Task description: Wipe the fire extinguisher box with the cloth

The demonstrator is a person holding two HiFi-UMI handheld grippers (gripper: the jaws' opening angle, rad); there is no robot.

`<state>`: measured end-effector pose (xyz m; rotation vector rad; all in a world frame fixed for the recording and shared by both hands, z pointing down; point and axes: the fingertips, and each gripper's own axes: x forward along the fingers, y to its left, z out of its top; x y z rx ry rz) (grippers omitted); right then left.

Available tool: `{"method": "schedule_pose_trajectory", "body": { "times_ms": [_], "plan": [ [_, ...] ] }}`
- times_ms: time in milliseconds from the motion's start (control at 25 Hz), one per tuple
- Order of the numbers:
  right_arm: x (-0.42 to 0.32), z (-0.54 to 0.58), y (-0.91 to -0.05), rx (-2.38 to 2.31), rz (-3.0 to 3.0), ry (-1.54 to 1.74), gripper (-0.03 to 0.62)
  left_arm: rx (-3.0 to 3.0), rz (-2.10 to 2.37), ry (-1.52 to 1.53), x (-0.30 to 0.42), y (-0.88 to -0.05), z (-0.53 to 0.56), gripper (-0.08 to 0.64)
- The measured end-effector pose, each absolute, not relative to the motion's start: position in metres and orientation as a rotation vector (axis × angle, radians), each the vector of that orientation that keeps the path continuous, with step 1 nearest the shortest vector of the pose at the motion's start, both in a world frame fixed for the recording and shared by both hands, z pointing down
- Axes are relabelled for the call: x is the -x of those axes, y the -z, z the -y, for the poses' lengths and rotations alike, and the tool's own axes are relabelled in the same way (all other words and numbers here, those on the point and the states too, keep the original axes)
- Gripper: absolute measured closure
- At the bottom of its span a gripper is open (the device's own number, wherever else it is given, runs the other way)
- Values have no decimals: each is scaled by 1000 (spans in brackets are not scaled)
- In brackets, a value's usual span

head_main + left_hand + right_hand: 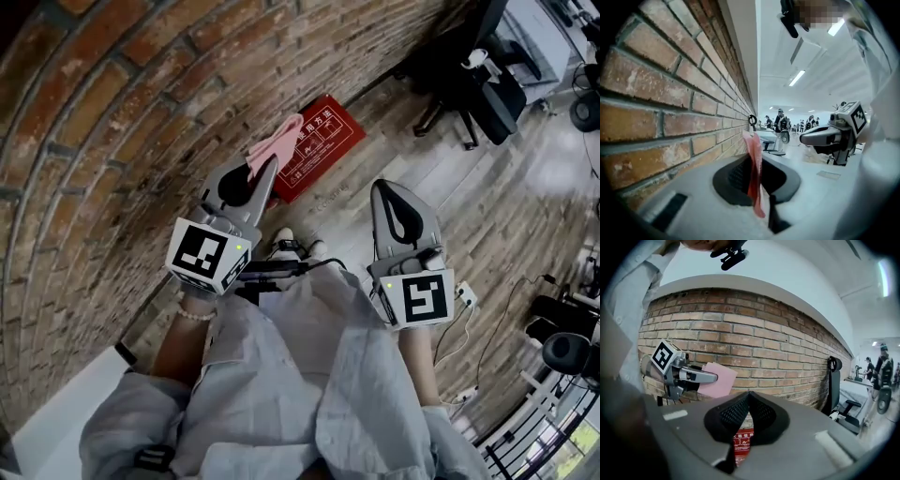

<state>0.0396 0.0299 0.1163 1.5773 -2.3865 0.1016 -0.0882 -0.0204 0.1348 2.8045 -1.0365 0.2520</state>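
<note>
- The left hand-held gripper [269, 167] is clamped on the cloth [277, 139]. Its own view shows the pink sheet pinched edge-on between the closed jaws, with a flap hanging under the tips and the rest standing out beyond them.
- The cloth looks thin, soft and very light, and it droops and folds instead of keeping a shape. I judge that a pinch at one edge leaves most of it free to flap. A hold nearer its middle, or on a bunched wad, would likely press flatter against a surface.
- The box [319, 148] is red with white print on one face. It sits on the floor [487, 216] against the foot of the brick wall [103, 141], well below both grippers. The cloth is up in the air and not touching it.
- The box looks rigid and hard-faced, and probably smooth. With the wall behind it, it should stay put under a wipe, though that is a guess. It needs no grasp, and the printed face is the open one to reach.
- The right hand-held gripper [389, 190] holds nothing. Its jaws meet at the tips, and part of the box shows low down past them.
- An office chair [473, 89] stands on the floor, well apart from the box.
</note>
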Motion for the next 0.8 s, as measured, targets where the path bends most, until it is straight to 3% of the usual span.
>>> {"method": "schedule_pose_trajectory", "body": {
  "times_ms": [800],
  "plan": [
    [-46,-25,-100,-1586,2380,-24,584,-2915,925,-290,58,-107,5,550]
  ]
}}
